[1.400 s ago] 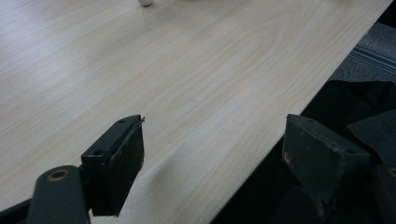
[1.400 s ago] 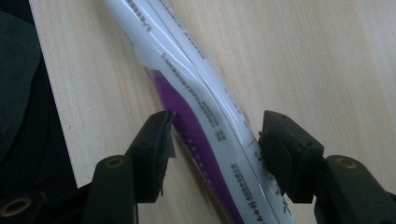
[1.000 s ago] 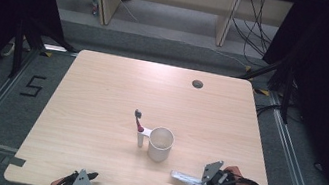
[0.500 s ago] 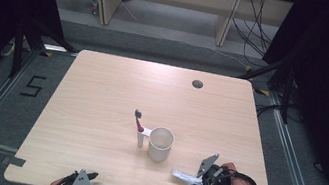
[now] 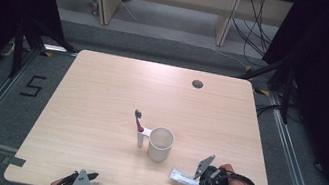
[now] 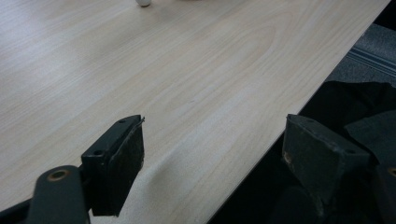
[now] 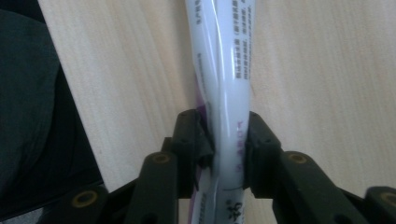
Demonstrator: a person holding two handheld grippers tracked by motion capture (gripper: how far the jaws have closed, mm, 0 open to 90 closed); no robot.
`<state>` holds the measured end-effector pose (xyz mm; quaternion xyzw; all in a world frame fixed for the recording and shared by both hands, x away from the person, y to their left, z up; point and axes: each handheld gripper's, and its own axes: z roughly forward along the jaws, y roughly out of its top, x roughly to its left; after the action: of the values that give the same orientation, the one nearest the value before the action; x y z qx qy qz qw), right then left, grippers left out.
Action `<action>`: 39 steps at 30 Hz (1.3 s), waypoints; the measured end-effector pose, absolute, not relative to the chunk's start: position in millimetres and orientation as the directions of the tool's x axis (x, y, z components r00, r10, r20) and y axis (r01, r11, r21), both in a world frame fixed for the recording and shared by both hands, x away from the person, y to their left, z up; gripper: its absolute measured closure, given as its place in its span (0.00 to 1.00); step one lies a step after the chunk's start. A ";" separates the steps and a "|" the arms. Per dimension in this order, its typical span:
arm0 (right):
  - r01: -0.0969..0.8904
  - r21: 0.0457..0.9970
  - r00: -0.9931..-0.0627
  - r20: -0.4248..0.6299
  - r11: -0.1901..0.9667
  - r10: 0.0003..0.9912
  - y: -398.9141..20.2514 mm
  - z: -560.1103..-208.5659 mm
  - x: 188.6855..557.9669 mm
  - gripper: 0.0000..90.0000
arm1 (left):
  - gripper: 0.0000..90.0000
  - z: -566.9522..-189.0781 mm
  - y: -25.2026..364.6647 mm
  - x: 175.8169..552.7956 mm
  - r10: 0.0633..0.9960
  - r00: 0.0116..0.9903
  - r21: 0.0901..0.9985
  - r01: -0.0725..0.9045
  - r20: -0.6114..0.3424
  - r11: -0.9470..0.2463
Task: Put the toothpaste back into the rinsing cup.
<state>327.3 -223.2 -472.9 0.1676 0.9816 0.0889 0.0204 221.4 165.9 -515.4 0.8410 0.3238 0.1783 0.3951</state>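
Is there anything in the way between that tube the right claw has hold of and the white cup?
Nothing visible. The right gripper has just closed on the tube, which lies on the table near its front edge. Bare wood separates it from the cup; the toothbrush stands on the cup's far side.

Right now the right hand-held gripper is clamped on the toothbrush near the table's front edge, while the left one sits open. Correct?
Not quite. The right hand-held gripper is clamped on a white toothpaste tube, as the right gripper view shows; its jaws have just been closing on it. The toothbrush stands by the cup. The left hand-held gripper is open.
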 end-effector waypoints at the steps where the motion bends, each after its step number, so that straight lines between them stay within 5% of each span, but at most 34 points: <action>1: 0.314 0.181 -0.947 -0.005 0.932 0.320 -222.0 -474.4 326.9 0.84 | 0.23 -515.5 165.6 221.1 0.686 0.727 0.782 0.404 0.041 -0.475; 17: 0.368 0.148 -0.927 -0.022 0.918 0.376 -217.6 -473.1 324.2 0.85 | 0.23 -515.1 167.3 221.8 0.690 0.723 0.783 0.407 0.040 -0.471; 39: 0.364 0.512 -0.889 -0.057 0.778 0.454 -253.0 -437.3 328.3 0.85 | 0.23 -515.0 169.0 222.4 0.703 0.711 0.797 0.428 -0.006 -0.426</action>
<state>328.3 -253.0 -437.3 0.2180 0.9385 0.2523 0.0891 222.4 169.0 -515.0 0.8277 0.3417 0.1670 0.4127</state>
